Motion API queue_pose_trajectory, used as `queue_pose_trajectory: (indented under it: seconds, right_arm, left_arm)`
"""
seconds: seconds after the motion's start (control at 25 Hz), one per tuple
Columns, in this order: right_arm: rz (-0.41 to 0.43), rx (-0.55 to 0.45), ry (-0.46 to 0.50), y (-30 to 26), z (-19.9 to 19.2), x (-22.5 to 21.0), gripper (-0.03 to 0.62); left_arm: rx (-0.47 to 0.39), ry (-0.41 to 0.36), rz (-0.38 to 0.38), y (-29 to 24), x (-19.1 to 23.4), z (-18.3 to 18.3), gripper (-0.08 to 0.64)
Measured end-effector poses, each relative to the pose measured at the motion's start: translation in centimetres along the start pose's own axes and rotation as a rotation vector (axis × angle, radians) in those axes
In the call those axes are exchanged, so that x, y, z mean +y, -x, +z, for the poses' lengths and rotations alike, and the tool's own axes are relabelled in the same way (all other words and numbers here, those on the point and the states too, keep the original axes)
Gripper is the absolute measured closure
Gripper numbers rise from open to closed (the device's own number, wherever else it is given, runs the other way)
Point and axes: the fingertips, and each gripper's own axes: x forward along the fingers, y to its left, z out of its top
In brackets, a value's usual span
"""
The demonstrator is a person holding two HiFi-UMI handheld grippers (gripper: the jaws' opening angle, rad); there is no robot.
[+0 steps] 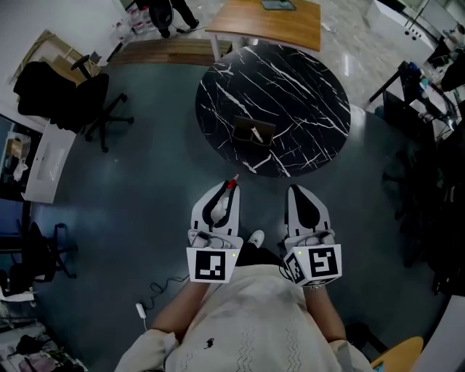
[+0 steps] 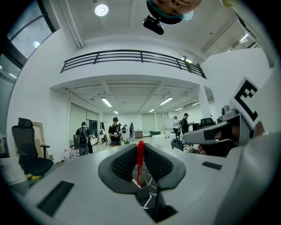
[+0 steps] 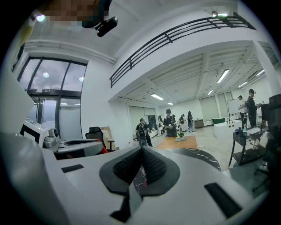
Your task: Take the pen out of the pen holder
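My left gripper (image 1: 227, 190) is shut on a red pen (image 1: 232, 182) whose tip sticks out past the jaws. In the left gripper view the red pen (image 2: 140, 159) stands upright between the pads. The brown pen holder (image 1: 253, 133) sits on the round black marble table (image 1: 305, 94), well ahead of both grippers, with a white pen (image 1: 256, 134) lying in it. Through the jaw gap I see the pen holder (image 2: 141, 184) small and far off. My right gripper (image 1: 296, 195) is shut, with nothing between its pads (image 3: 151, 166).
A black office chair (image 1: 69, 94) stands at the left on the dark floor. A wooden table (image 1: 269, 22) lies beyond the marble one. Desks and equipment (image 1: 429, 87) line the right side. Several people (image 2: 115, 131) stand far off in the hall.
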Motion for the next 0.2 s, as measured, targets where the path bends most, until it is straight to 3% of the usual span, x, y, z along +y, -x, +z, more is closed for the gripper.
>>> queue_pose_trajectory:
  seconds: [0.2]
  right_arm:
    - [-0.007,0.001,-0.001,0.02,-0.13,-0.56,0.574]
  left_arm:
    - [-0.002,0.004,-0.006,-0.54,-0.34,0.09,0.499]
